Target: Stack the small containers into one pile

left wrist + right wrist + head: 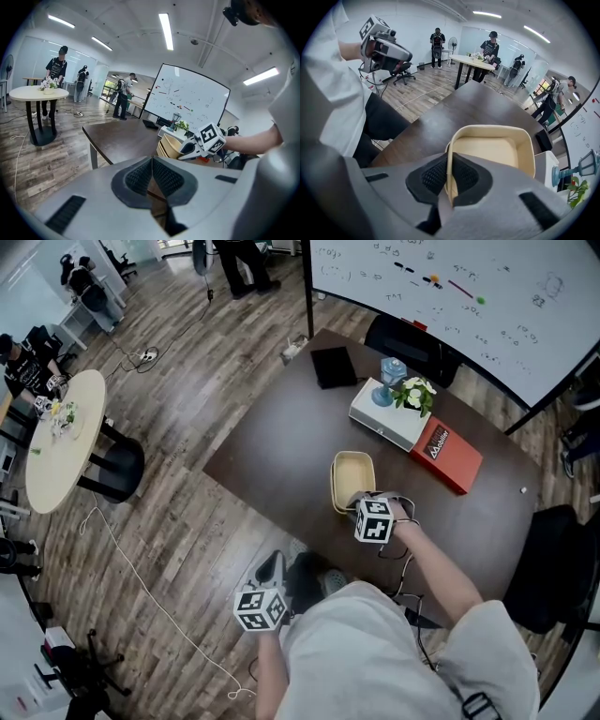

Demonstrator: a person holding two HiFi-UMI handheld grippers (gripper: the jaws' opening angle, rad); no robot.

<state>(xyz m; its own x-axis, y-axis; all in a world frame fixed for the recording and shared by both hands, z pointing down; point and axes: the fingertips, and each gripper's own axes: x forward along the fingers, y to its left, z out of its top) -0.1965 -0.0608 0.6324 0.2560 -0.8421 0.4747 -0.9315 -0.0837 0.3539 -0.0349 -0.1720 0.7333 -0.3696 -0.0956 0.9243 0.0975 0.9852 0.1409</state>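
A cream plastic container (pixel 351 476) sits on the dark brown table (pixel 281 446) in front of me. My right gripper (pixel 363 503) is shut on its near rim, and the right gripper view shows the thin wall (pixel 450 154) pinched between the black pads. From the left gripper view the container (pixel 169 148) looks tilted and nested on other cream rims beneath it. My left gripper (pixel 271 570) hangs off the table's near edge, over the floor. Its jaws (pixel 151 176) are shut with nothing between them.
Behind the container stand a white box (pixel 394 420) with a plant and a blue lamp, a red book (pixel 448 454) and a black pad (pixel 334 367). Black chairs (pixel 553 568) flank the table. A round white table (pixel 61 437) and people are at the far left.
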